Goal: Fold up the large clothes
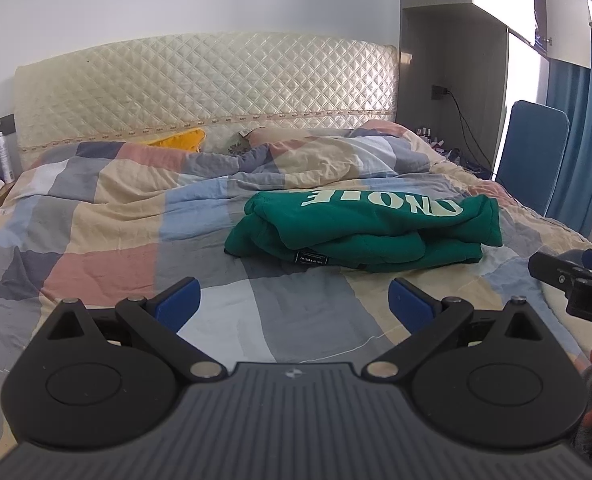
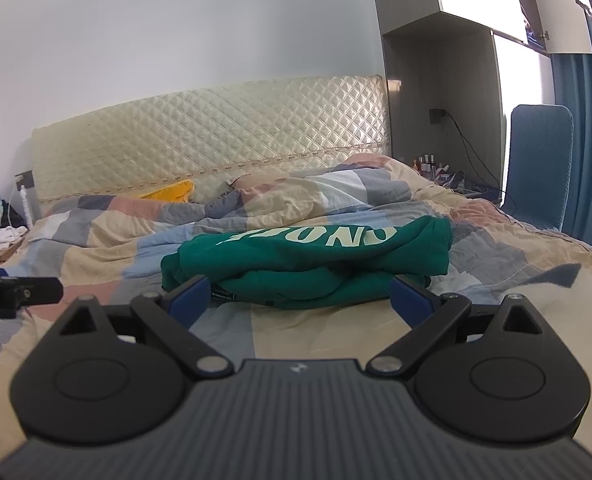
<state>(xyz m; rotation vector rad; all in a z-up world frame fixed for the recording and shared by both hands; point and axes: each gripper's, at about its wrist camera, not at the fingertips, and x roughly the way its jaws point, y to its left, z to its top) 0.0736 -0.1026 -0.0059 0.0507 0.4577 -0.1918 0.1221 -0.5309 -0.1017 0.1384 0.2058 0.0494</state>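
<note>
Sweatshirt (image 1: pixel 360 236) in green lies folded on the checkered quilt (image 1: pixel 107 232), long axis running left to right, white letters upside down toward the headboard. Only the left view shows its small black label; the right view hides it. Left tool (image 1: pixel 293 300) and right tool (image 2: pixel 300 300) both stand released, empty.

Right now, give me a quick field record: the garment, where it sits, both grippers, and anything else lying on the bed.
garment: green sweatshirt, folded into a compact stack, pale lettering on top
surface: patchwork quilt on the bed
left gripper: open, nothing between the pads, short of the garment
right gripper: open, nothing held, close to the garment's near edge
other items: yellow object near the quilted headboard
fold state: looks finished
</note>
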